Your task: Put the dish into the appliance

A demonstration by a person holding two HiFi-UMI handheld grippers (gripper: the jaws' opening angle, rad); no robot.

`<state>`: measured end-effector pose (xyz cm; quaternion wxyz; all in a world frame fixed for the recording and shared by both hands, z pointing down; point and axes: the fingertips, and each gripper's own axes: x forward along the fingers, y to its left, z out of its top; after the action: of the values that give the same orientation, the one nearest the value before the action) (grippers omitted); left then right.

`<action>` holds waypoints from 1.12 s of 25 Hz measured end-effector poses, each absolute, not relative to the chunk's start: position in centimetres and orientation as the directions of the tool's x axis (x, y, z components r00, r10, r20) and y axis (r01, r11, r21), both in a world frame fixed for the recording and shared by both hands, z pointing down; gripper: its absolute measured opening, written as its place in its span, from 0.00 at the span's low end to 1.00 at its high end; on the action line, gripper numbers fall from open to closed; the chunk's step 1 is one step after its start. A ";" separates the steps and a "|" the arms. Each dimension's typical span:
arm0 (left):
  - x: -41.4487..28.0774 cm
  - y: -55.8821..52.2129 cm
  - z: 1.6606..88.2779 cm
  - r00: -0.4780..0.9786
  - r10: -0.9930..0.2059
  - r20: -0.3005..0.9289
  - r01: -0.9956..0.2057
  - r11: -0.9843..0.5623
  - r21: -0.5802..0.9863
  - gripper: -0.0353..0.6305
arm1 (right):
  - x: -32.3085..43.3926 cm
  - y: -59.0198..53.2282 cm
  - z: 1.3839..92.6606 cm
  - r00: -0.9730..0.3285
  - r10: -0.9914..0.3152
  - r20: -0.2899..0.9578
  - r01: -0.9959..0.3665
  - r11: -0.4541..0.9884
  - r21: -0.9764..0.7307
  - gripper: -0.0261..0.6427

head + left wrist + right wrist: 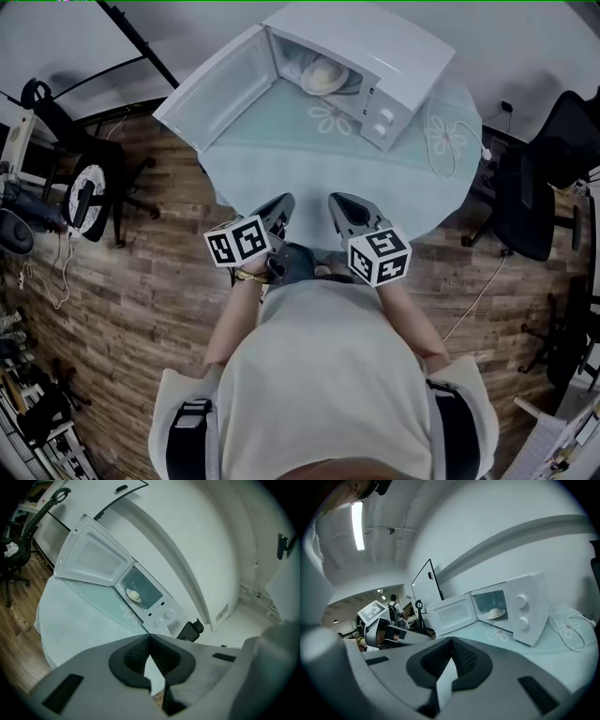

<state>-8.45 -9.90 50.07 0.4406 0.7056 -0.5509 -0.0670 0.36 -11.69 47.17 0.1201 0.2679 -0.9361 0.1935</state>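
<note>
A white microwave (389, 52) stands at the far side of the round table (309, 178), its door (220, 89) swung wide open to the left. A pale dish (323, 77) lies inside the cavity; it also shows in the left gripper view as dish (134, 595) and in the right gripper view as dish (496, 613). My left gripper (281, 208) and right gripper (339, 204) hover side by side over the table's near edge, close to the person's body and well short of the microwave. Both are shut with nothing between the jaws.
A white cable (441, 141) loops on the pale green tablecloth right of the microwave. Black office chairs stand on the wooden floor at the right (530, 202) and left (89, 187). The left gripper's marker cube (372, 611) shows in the right gripper view.
</note>
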 end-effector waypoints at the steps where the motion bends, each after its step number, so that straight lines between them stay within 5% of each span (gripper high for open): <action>1: -8.4 -9.7 50.2 0.386 -0.836 0.391 -0.715 -0.004 0.699 0.07 | 0.3 -11.6 47.2 -0.829 -0.453 0.328 -0.546 0.782 -0.301 0.05; 28: -8.2 -8.9 50.9 0.421 -0.816 0.396 -0.688 -0.002 0.726 0.07 | -0.7 -11.0 47.0 -0.840 -0.441 0.315 -0.528 0.799 -0.288 0.05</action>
<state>-8.16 -8.90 50.95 0.4627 0.7044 -0.5338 -0.0692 -0.72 -11.03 47.00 0.1170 0.2573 -0.9413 0.1848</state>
